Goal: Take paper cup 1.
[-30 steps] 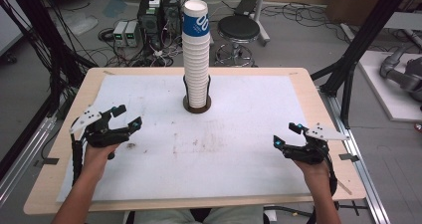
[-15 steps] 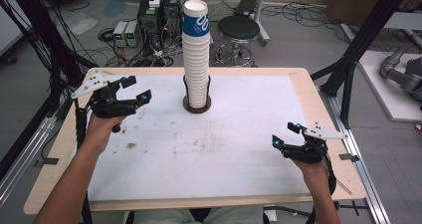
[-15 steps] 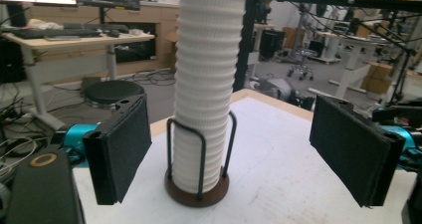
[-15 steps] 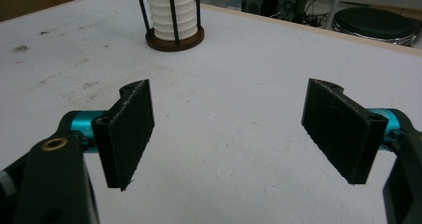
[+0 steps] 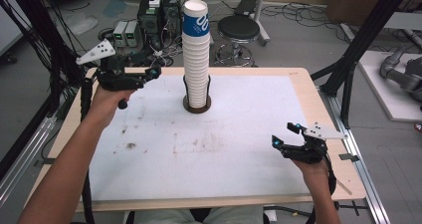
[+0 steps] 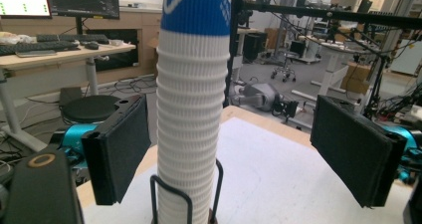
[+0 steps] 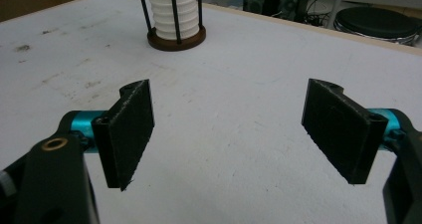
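A tall stack of ribbed white paper cups [image 5: 195, 59], its top cup blue, stands in a black wire holder with a round dark base [image 5: 197, 106] at the back middle of the table. My left gripper [image 5: 152, 73] is held up in the air left of the stack and points at it. Its jaws have just been opening and nothing lies between them. In the left gripper view the stack [image 6: 191, 109] rises ahead, beyond the open pads [image 6: 119, 149]. My right gripper [image 5: 284, 134] rests low near the table's front right, open and empty. In its own view, the right gripper [image 7: 234, 129] faces the holder [image 7: 175, 37].
A white mat [image 5: 239, 154] with a few dark stains [image 5: 130, 145] covers the wooden table [image 5: 303, 77]. Behind the table are a black stool [image 5: 239, 30] and electronics boxes [image 5: 149, 20] on the floor. Black frame posts [image 5: 348, 69] stand at the right.
My left hand has risen from just above the table's left side and moved back toward the cup stack. The right hand has stayed where it was.
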`<state>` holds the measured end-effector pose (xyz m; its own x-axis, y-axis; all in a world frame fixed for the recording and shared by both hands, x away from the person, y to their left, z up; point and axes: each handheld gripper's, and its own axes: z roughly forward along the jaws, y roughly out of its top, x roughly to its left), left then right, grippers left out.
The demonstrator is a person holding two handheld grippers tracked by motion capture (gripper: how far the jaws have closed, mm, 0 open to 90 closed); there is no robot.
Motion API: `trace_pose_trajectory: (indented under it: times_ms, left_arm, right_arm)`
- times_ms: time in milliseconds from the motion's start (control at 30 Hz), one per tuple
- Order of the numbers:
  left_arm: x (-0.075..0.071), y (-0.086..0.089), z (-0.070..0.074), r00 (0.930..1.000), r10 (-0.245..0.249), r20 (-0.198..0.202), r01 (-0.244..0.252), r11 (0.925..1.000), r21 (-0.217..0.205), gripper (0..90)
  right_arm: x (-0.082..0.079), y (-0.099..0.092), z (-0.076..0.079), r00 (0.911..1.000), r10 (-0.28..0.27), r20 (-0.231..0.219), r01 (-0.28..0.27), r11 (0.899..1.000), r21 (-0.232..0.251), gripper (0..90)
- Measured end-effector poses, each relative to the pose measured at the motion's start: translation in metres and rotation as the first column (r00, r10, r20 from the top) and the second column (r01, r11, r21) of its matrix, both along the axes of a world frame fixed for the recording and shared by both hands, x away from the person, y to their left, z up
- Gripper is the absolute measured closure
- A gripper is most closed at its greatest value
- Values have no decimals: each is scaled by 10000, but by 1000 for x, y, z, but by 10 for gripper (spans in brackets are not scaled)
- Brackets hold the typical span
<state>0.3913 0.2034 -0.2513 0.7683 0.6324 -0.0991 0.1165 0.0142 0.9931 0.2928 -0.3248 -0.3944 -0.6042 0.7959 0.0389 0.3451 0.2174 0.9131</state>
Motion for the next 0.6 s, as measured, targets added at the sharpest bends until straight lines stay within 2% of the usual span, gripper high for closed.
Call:
trace_pose_trajectory:
  times_ms: [67, 100, 333, 600]
  left_arm:
    - [6, -3, 8, 9999, -83, 63, 83, 10000, -20, 159]
    - [11, -7, 14, 10000, -74, 52, 73, 9999, 116, 159]
    - [32, -22, 30, 9997, -233, -73, 234, 9997, 119, 159]
    - [57, -45, 53, 9998, -200, 58, 198, 9991, 376, 159]
  right_arm:
    - [0, 1, 0, 10000, 5, -38, -5, 10000, 27, 211]
    - [0, 1, 0, 10000, 29, 6, -29, 10000, 4, 211]
    - [0, 2, 0, 10000, 64, -20, -64, 10000, 18, 211]
    - [2, 2, -1, 10000, 82, -22, -82, 10000, 35, 211]
